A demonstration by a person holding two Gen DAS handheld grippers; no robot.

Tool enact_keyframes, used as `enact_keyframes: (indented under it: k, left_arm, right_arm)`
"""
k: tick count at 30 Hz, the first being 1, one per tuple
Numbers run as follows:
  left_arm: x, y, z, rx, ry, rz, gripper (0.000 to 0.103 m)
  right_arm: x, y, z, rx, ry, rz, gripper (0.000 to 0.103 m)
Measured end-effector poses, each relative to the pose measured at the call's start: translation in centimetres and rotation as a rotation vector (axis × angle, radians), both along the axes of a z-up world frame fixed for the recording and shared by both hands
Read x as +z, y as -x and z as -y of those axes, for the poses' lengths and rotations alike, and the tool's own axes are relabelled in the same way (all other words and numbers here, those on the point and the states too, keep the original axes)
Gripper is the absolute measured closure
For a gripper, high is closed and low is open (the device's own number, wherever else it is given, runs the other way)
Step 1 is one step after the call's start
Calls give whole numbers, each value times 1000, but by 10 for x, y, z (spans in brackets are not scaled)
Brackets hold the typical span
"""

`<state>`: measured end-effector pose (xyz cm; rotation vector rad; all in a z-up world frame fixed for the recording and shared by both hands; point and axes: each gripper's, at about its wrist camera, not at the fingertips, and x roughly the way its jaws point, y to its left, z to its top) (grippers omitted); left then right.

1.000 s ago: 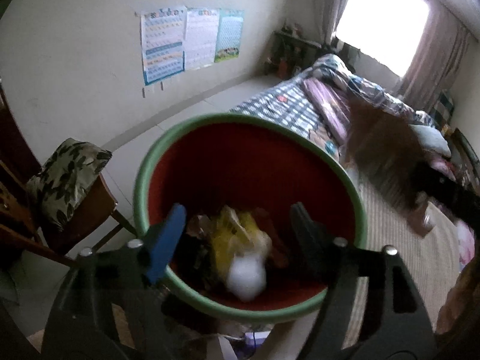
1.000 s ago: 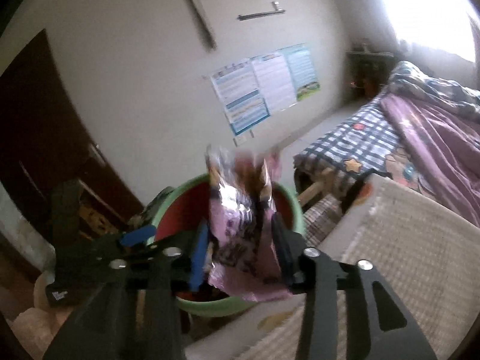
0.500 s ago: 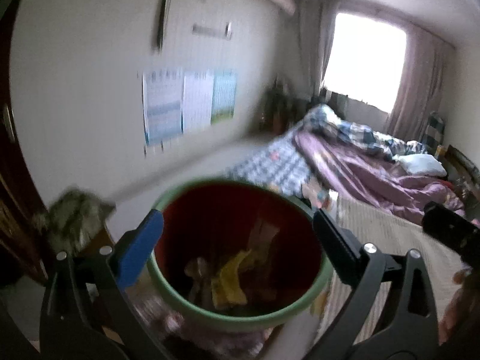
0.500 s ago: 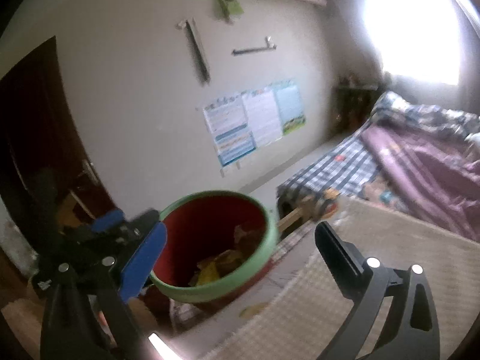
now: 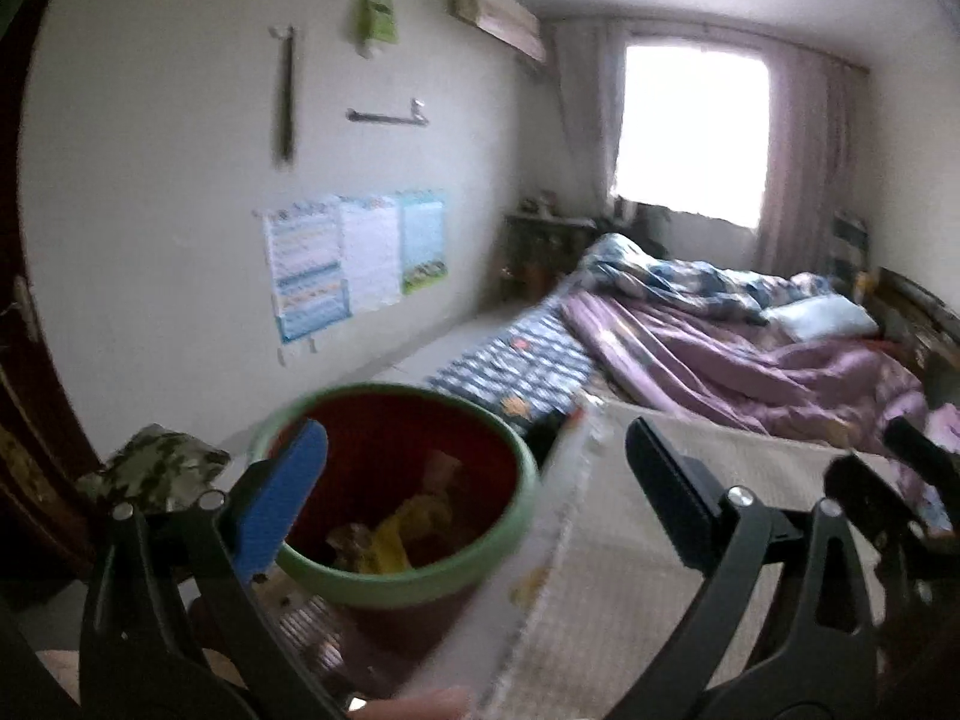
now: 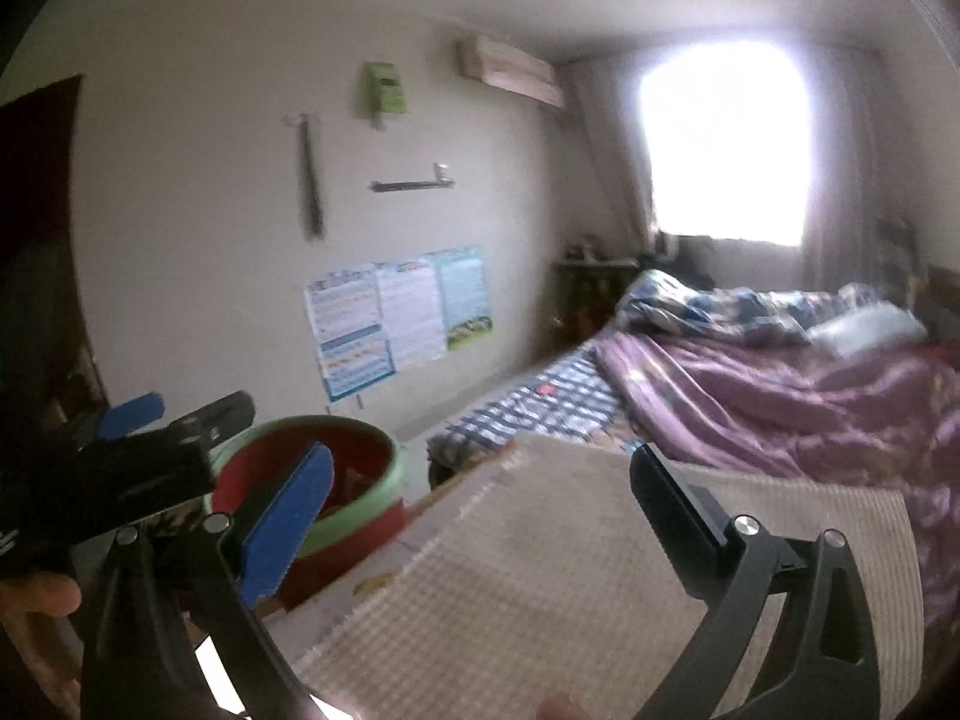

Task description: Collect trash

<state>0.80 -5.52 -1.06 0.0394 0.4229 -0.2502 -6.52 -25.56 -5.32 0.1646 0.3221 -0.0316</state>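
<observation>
A red bin with a green rim stands beside the table and holds yellow and brown wrappers. It also shows in the right wrist view. My left gripper is open and empty, above the bin's right side and the table edge. My right gripper is open and empty, over the beige mat, right of the bin. The left gripper's body shows at the left of the right wrist view.
A beige woven mat covers the table. A bed with purple and checked bedding lies beyond. A patterned cushion sits left of the bin. Posters hang on the wall.
The right gripper opened and the purple wrapper dropped into the bin. Both grippers opened wide, lifted and swung right, away from the bin toward the mat.
</observation>
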Motion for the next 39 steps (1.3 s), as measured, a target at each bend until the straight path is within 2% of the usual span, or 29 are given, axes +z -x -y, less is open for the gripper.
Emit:
enact_keyframes:
  k: [9, 21, 39]
  left_arm:
    - [-2, 10, 5, -45, 52, -71, 5]
    - [-4, 16, 20, -98, 41, -108, 5]
    - [-11, 14, 22, -126, 43, -150, 5]
  right_arm:
    - [-10, 24, 17, -77, -4, -38, 7]
    - [-19, 39, 27, -112, -9, -62, 7]
    - [-32, 36, 32, -125, -22, -121, 7]
